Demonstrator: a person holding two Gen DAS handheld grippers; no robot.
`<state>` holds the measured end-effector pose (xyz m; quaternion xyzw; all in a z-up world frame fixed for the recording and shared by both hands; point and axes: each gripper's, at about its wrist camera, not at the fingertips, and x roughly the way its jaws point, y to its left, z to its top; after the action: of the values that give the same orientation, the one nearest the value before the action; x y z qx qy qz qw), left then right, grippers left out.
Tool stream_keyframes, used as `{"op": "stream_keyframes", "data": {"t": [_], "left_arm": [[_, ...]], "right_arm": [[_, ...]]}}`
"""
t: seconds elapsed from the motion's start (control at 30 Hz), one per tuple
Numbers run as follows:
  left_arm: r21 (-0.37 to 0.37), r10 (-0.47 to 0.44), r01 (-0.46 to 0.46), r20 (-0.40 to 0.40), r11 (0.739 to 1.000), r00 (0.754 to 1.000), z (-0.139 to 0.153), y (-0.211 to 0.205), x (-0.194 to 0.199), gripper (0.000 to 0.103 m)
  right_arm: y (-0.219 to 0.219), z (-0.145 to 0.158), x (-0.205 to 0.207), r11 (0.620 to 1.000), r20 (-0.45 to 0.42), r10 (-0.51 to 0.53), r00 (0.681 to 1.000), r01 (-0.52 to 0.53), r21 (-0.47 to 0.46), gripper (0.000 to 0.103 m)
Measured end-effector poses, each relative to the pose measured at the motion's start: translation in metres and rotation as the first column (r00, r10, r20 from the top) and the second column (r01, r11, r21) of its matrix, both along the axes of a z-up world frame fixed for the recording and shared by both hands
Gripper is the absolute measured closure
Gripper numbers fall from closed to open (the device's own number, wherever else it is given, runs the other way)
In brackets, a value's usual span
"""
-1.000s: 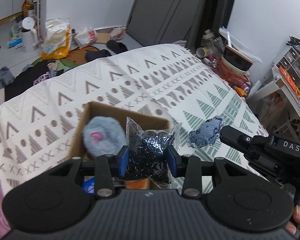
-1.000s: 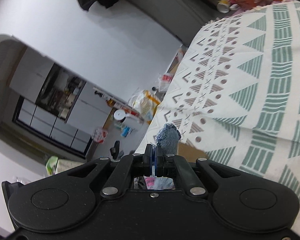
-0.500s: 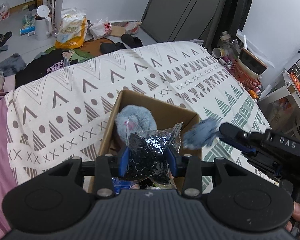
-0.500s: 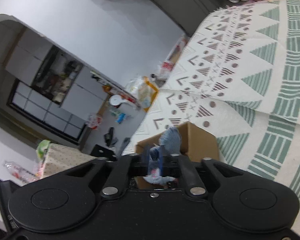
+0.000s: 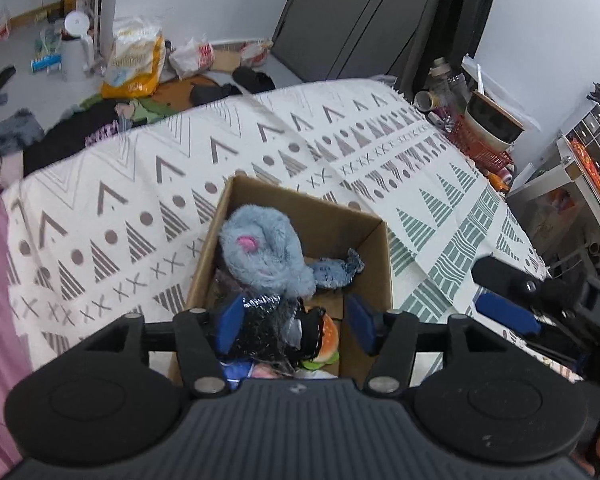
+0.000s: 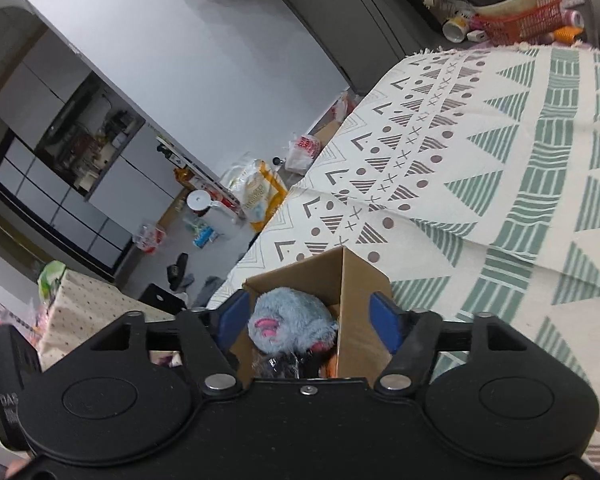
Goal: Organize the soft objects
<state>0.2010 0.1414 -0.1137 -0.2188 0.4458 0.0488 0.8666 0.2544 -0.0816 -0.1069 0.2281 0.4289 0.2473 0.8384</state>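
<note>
Hovering wide open and empty over the cardboard box [image 5: 374,240]: left gripper [image 5: 294,326] and right gripper [image 6: 306,318] alike. Sitting inside already: fluffy grey toy [image 5: 266,254], blue denim piece [image 5: 336,271], shiny black packet [image 5: 266,330], burger toy [image 5: 327,340]. Nothing soft showing on the patterned cloth [image 5: 148,196]; sorting looking nearly finished.
</note>
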Motion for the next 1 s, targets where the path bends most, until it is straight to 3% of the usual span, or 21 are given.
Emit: {"op": "stream_keyframes", "data": {"t": [0.17,0.3,0.7,1.0], "left_arm": [[-0.007,-0.007,0.007,0.025,1.000,1.000,0.018,0.001,-0.010,0.043],[0.027,-0.017,0.016,0.020,1.000,1.000,0.028,0.001,-0.022,0.032],[0.080,-0.074,0.071,0.040,0.994,0.996,0.058,-0.013,-0.063,0.026],[0.115,-0.129,0.120,0.073,0.986,0.989,0.082,-0.032,-0.096,0.025]], "right_arm": [[-0.001,0.017,-0.017,0.997,0.016,-0.015,1.000,0.016,-0.074,0.021],[-0.003,0.027,-0.030,0.995,0.024,-0.027,0.999,0.029,-0.097,0.016],[-0.019,0.061,-0.079,0.973,0.069,-0.089,0.994,0.102,-0.205,0.000],[-0.035,0.089,-0.118,0.953,0.133,-0.105,0.986,0.138,-0.270,0.000]]}}
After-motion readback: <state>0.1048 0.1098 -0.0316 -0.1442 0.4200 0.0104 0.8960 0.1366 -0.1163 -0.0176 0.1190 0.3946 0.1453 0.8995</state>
